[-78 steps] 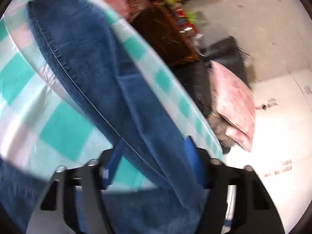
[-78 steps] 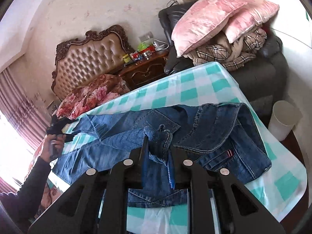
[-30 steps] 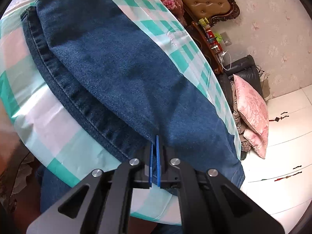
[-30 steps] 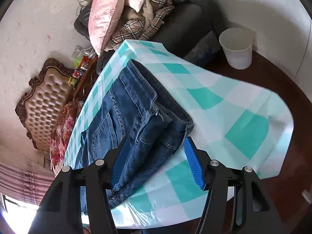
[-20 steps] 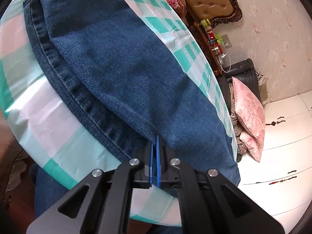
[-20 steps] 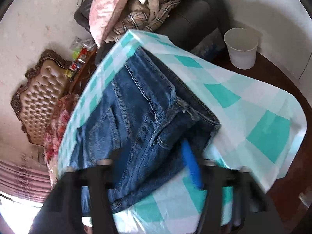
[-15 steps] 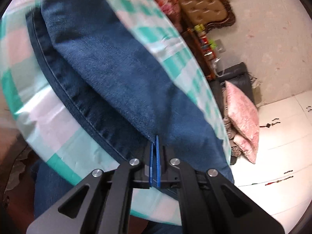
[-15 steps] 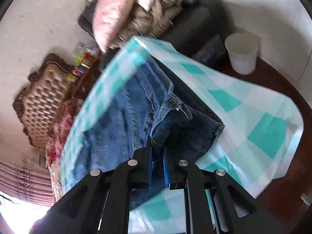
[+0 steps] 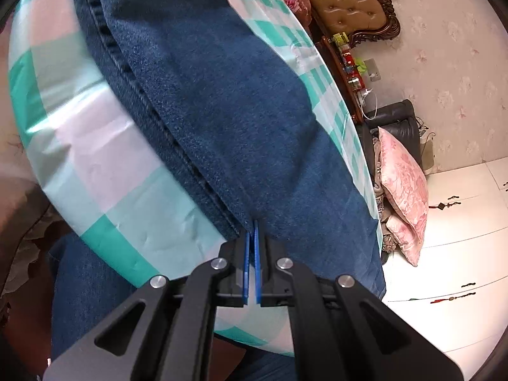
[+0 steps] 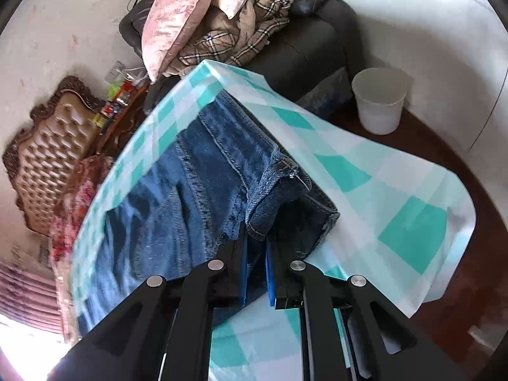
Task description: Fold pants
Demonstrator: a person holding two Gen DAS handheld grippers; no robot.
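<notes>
Jeans (image 9: 222,101) lie folded lengthwise on the checked tablecloth (image 9: 95,165). Left gripper (image 9: 252,227) pinched on the near leg edge; right gripper (image 10: 256,238) clamped on the waistband (image 10: 263,197).

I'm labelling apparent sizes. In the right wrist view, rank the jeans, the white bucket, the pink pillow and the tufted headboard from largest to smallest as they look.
1. jeans, though they lie nearest the camera.
2. tufted headboard and pink pillow: too alike to rank.
3. white bucket.
</notes>
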